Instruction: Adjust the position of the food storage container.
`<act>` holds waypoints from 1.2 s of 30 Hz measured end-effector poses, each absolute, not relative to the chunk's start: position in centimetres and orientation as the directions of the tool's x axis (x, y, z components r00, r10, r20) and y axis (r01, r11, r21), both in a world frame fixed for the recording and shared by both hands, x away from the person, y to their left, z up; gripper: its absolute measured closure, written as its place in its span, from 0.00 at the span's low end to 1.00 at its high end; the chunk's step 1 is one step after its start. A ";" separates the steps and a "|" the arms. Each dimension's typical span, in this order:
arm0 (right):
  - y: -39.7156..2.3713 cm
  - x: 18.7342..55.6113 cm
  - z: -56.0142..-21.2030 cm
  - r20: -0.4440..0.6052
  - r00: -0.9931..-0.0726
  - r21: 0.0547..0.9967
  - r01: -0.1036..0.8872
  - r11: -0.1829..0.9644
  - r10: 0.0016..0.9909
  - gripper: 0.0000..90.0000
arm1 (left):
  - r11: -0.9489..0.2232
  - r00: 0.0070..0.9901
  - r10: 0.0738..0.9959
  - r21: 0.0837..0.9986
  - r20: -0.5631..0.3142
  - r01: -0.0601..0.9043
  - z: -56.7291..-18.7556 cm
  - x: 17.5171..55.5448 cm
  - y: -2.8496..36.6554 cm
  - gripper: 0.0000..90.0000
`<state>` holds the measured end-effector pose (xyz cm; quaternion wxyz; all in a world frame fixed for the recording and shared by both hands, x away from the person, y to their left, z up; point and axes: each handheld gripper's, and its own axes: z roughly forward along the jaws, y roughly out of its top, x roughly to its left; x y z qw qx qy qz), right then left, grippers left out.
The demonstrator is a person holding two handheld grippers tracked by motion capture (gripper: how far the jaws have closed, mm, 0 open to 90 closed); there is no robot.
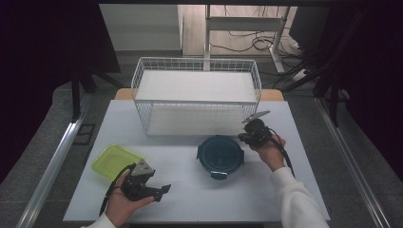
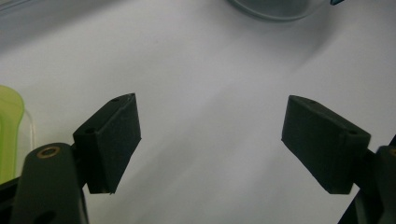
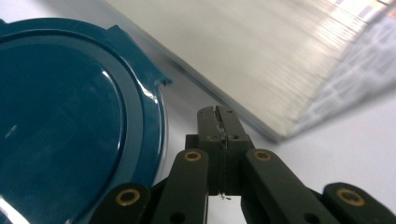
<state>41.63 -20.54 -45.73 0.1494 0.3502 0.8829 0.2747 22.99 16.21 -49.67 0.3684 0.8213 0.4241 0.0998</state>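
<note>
A white desk carried three things in the high view. A white wire basket stood at twelve o'clock, toward the far edge. A round dark-blue lid, with small tabs on its rim, lay flat just right of the desk's middle. A yellow-green plastic container sat at about nine o'clock, near the left edge.

The left gripper was held in a hand at seven o'clock, just in front of the container and well apart from the lid. In the left gripper view its jaws stood spread wide over bare desk, with nothing between them; a sliver of the green container showed at nine o'clock.

The right gripper was held in the other hand, a white sleeve behind it, at three o'clock of the lid and just beside its rim. In the right gripper view its jaws were pressed together, holding nothing, with the blue lid at nine o'clock and the basket's wall at one o'clock. Whether the tips touched the lid could not be told.
</note>
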 end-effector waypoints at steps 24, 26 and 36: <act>-15.3 41.8 -47.2 -0.146 -0.856 0.428 0.398 0.811 0.497 0.99 | -0.332 0.605 0.780 0.713 -0.161 0.618 -49.3 23.2 16.9 0.22; -15.1 41.3 -47.3 -0.137 -0.859 0.434 0.395 0.810 0.492 0.99 | -0.330 0.603 0.782 0.714 -0.160 0.618 -49.2 23.2 16.9 0.22; -13.5 38.3 -47.5 -0.138 -0.876 0.439 0.365 0.821 0.463 0.99 | -0.290 0.582 0.792 0.726 -0.183 0.623 -48.9 23.4 17.3 0.22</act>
